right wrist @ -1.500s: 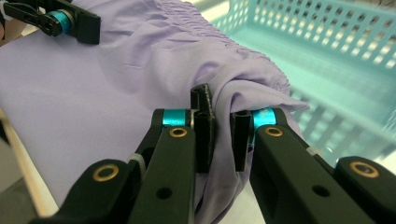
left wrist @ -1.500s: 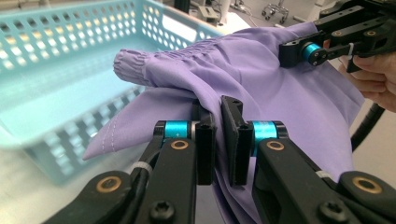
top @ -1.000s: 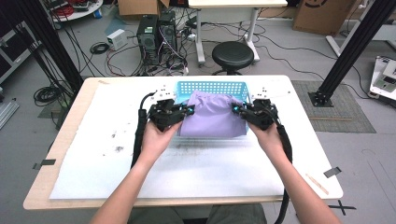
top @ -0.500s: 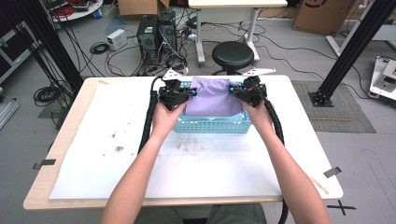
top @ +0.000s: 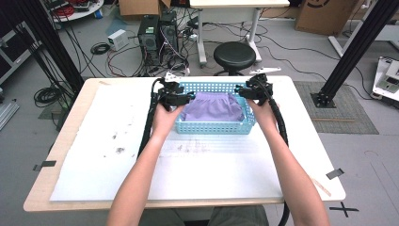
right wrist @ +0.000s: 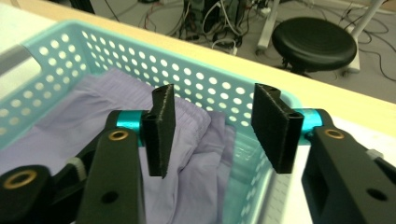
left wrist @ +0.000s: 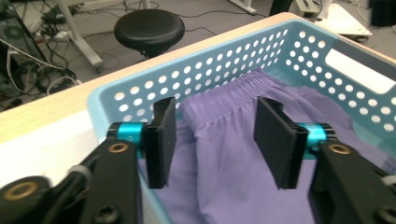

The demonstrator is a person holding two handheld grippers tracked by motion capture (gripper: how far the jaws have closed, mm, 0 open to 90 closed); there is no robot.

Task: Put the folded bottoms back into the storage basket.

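Note:
A purple garment (top: 212, 107) lies crumpled inside a light blue perforated basket (top: 214, 127) at the far middle of the table. My left gripper (top: 187, 99) hovers at the basket's left end, my right gripper (top: 241, 92) at its right end. In the left gripper view the jaws have just been opening and stand apart (left wrist: 212, 140) over the garment's gathered waistband (left wrist: 224, 177), and the pads do not press it. My right gripper's jaws (right wrist: 210, 126) have also just been opening and stand above the garment's edge (right wrist: 93, 121) and the basket wall (right wrist: 140, 56).
A white sheet (top: 211, 165) covers the wooden table (top: 61, 141), with dark smudges at its left. Beyond the far edge stand a black stool (top: 234, 55), computer towers (top: 157, 30) and tangled cables. Black frame posts rise at both back corners.
Both grippers carried the purple garment away from the person and down into the basket. Their jaws then opened, and the garment now rests loose in the basket.

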